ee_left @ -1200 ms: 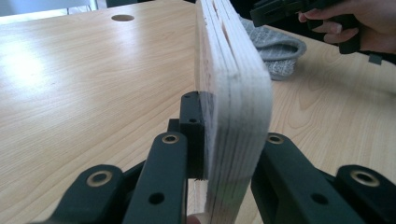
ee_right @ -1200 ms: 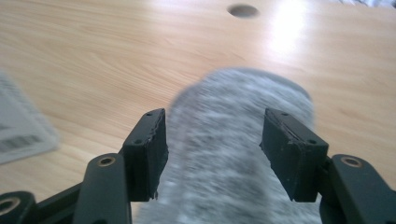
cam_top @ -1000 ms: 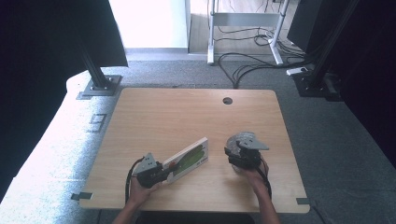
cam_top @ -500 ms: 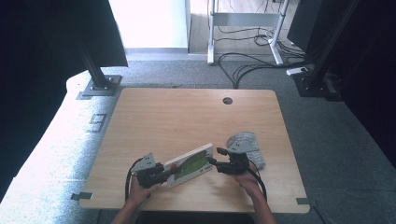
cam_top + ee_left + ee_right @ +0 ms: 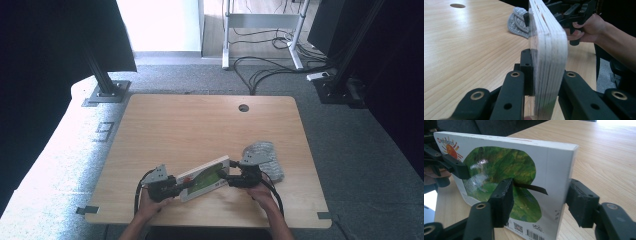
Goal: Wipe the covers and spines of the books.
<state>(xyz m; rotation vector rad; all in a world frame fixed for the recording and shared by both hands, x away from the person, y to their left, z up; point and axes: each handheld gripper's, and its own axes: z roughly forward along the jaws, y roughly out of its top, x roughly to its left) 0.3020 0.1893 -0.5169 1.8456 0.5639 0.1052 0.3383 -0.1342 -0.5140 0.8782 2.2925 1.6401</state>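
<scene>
At the table's near edge, a board book (image 5: 204, 178) stands on its long side between two hand-held grippers, its long axis running from the left gripper (image 5: 172, 186) up and away toward the right gripper (image 5: 225, 176). The left gripper's jaws are clamped on the book's near end, one pad on each cover, as its own view shows (image 5: 548, 62). At the book's far end, the right gripper (image 5: 541, 200) straddles the spine corner with its jaws partly parted and just now narrowing; one pad lies against the green cover, the other stands a little clear of the back, so no grip yet. Beyond the book's far end, a grey cloth (image 5: 265, 157) lies on the table (image 5: 200, 120). A second earlier, the right gripper hovered apart from the book, over the cloth; it has since moved in to the book's end.
</scene>
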